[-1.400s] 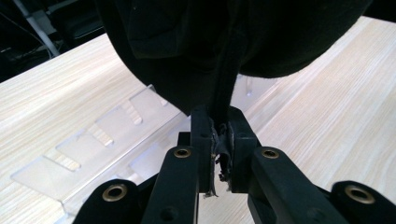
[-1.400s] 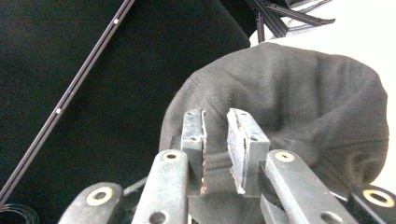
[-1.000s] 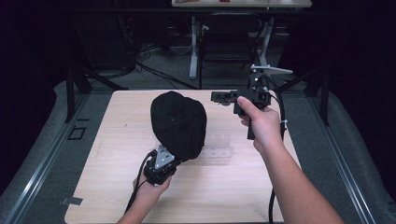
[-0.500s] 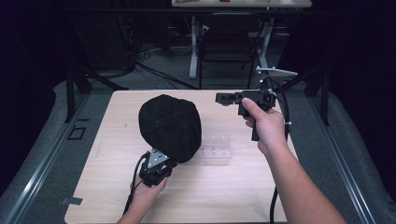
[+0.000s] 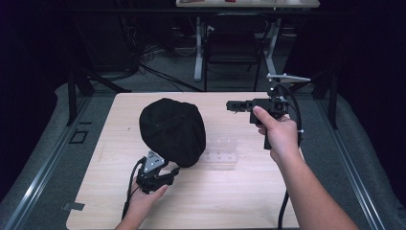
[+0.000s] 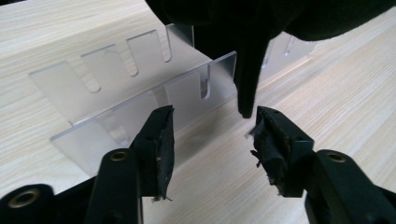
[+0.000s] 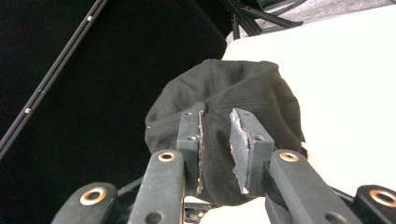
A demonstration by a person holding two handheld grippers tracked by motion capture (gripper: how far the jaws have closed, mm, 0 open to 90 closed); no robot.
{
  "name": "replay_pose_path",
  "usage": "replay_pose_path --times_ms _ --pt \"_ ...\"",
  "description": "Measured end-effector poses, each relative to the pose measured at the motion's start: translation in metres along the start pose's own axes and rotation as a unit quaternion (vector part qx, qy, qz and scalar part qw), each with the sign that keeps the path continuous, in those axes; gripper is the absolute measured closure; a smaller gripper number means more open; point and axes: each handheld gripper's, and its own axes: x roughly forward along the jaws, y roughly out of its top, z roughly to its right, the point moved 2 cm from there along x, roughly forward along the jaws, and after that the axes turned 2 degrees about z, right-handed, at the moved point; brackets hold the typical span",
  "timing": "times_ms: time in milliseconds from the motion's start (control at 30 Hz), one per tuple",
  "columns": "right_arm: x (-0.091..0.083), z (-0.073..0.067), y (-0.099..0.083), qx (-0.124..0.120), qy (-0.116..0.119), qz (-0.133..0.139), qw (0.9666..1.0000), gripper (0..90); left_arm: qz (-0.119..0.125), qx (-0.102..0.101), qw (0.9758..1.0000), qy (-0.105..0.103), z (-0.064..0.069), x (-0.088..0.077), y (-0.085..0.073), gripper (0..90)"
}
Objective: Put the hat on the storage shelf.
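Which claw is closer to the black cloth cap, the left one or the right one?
Left. The left claw sits right at the near edge of the round black cloth cap, jaws just opened beside a hanging flap. The right claw hangs apart, off to its far right side.

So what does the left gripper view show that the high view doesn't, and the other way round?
The left gripper view alone shows the left claw close up: its jaws have just been opening and stand apart, a hanging edge of the black cap just ahead of them, untouched. It also makes plain the slots of the clear acrylic stand. The high view alone shows the right claw, held above the table right of the cap, and both forearms. Both show the cap, stand and wooden table.
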Motion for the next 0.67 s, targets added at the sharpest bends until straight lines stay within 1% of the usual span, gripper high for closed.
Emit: replay_pose_path --times_ms 33,67,167,233,300,367,400,433,500,567,600,667 --pt "-0.001 0.001 -0.001 -0.002 -0.002 0.000 1.0000 73.5 0.001 -0.001 1.0000 0.000 -0.001 -0.002 0.000 46.9" --pt "-0.002 0.002 -0.002 -0.005 -0.009 0.001 0.9999 73.0 0.000 -0.001 1.0000 0.001 -0.003 -0.004 -0.001 45.9" --pt "-0.007 0.004 -0.005 -0.011 -0.018 0.004 0.9998 71.4 -0.005 0.004 1.0000 0.006 -0.006 -0.011 -0.002 43.1" --pt "-0.010 0.004 -0.009 -0.026 -0.036 0.001 0.9990 70.6 -0.004 0.004 0.9999 0.011 -0.008 -0.015 -0.004 41.7" --pt "-0.012 0.003 -0.013 -0.045 -0.056 0.001 0.9974 69.9 -0.003 0.000 0.9999 0.015 -0.011 -0.020 -0.006 40.6" --pt "-0.015 0.003 -0.017 -0.057 -0.064 0.003 0.9963 67.9 0.000 -0.005 0.9998 0.021 -0.015 -0.025 -0.009 39.5" --pt "-0.017 0.003 -0.021 -0.071 -0.077 0.002 0.9945 66.3 0.000 -0.005 0.9997 0.023 -0.016 -0.026 -0.010 38.7" --pt "-0.017 0.004 -0.023 -0.079 -0.085 0.003 0.9932 65.4 0.002 -0.009 0.9996 0.025 -0.018 -0.027 -0.011 38.2" --pt "-0.019 0.007 -0.030 -0.100 -0.113 -0.005 0.9886 63.2 0.006 -0.014 0.9994 0.031 -0.021 -0.029 -0.015 37.8" --pt "-0.019 0.012 -0.038 -0.119 -0.138 -0.010 0.9833 60.1 0.007 -0.022 0.9990 0.038 -0.025 -0.028 -0.019 37.2" --pt "-0.019 0.017 -0.045 -0.131 -0.154 -0.010 0.9793 57.6 0.006 -0.024 0.9990 0.039 -0.026 -0.028 -0.020 37.0" --pt "-0.019 0.022 -0.052 -0.144 -0.170 -0.014 0.9749 56.1 0.006 -0.029 0.9988 0.039 -0.027 -0.027 -0.022 36.9"
